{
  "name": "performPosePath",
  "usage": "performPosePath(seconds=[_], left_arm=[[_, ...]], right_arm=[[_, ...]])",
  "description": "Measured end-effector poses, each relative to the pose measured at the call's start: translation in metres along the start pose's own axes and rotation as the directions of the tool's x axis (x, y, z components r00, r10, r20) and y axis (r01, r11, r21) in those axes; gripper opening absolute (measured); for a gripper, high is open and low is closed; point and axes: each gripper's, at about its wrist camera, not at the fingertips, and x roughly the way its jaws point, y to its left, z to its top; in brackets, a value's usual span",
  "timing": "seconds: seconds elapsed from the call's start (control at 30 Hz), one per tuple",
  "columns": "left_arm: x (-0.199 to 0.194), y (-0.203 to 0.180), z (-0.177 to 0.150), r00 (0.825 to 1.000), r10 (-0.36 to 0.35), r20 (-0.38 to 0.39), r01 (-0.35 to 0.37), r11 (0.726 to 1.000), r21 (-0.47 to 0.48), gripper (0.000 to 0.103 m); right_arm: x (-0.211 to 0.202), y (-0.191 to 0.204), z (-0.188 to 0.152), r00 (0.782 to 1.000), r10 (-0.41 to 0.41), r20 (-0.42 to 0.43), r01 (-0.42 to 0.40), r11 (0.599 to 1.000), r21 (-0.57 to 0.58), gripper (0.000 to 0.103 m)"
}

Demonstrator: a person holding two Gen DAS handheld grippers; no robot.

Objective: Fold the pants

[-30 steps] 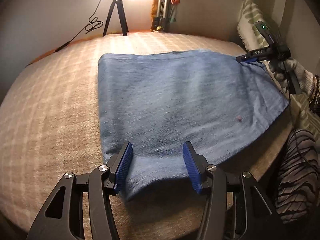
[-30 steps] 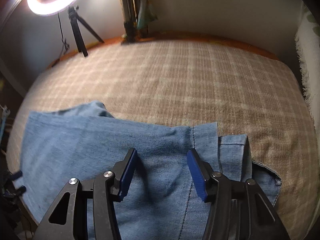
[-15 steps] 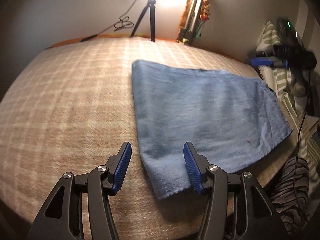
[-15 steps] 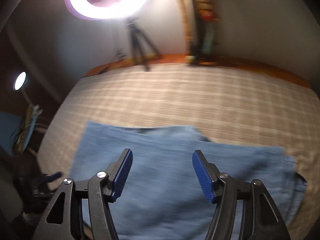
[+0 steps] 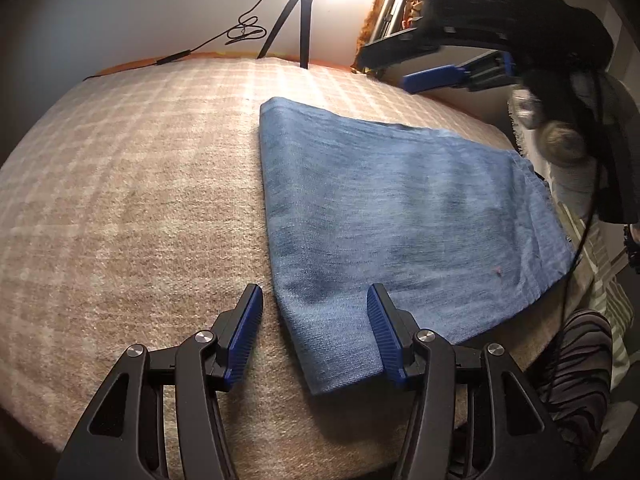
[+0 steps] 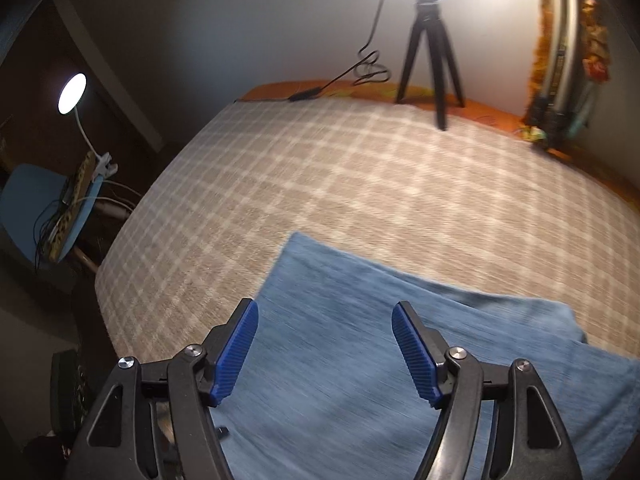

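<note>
The blue denim pants (image 5: 400,208) lie folded flat on the beige checked bed (image 5: 132,200). My left gripper (image 5: 316,328) is open and empty, held above the near corner of the pants. My right gripper (image 6: 326,344) is open and empty, held above the pants (image 6: 380,380) in the right wrist view. It also shows in the left wrist view (image 5: 460,68) at the upper right, raised well above the far edge of the pants.
A black tripod (image 5: 298,16) with a bright ring light and a trailing cable (image 5: 244,34) stands at the far bed edge. A second tripod (image 6: 560,52) stands at the right. A lamp (image 6: 72,94) and blue chair (image 6: 36,208) stand left of the bed. Striped fabric (image 5: 576,364) lies at the near right.
Both grippers have lifted away from the pants and swung left. The right gripper has risen high above the bed. The pants stay flat where they lay.
</note>
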Motion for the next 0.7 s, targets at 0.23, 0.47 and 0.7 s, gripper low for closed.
performPosePath(seconds=[0.23, 0.47, 0.7], left_arm=[[-0.001, 0.003, 0.000, 1.000, -0.031, 0.001, 0.031, 1.000, -0.003, 0.053], [0.001, 0.006, 0.002, 0.999, -0.049, 0.004, 0.049, 0.999, -0.002, 0.053], [-0.001, 0.008, 0.000, 0.995, -0.098, 0.021, 0.099, 0.994, -0.042, 0.051]], right_arm=[[0.034, 0.022, 0.010, 0.999, -0.003, -0.054, 0.002, 1.000, -0.018, 0.073], [0.062, 0.035, 0.014, 0.994, -0.005, -0.111, 0.004, 1.000, -0.006, 0.072], [0.095, 0.046, 0.020, 0.981, -0.045, -0.186, 0.049, 0.999, 0.016, 0.072]])
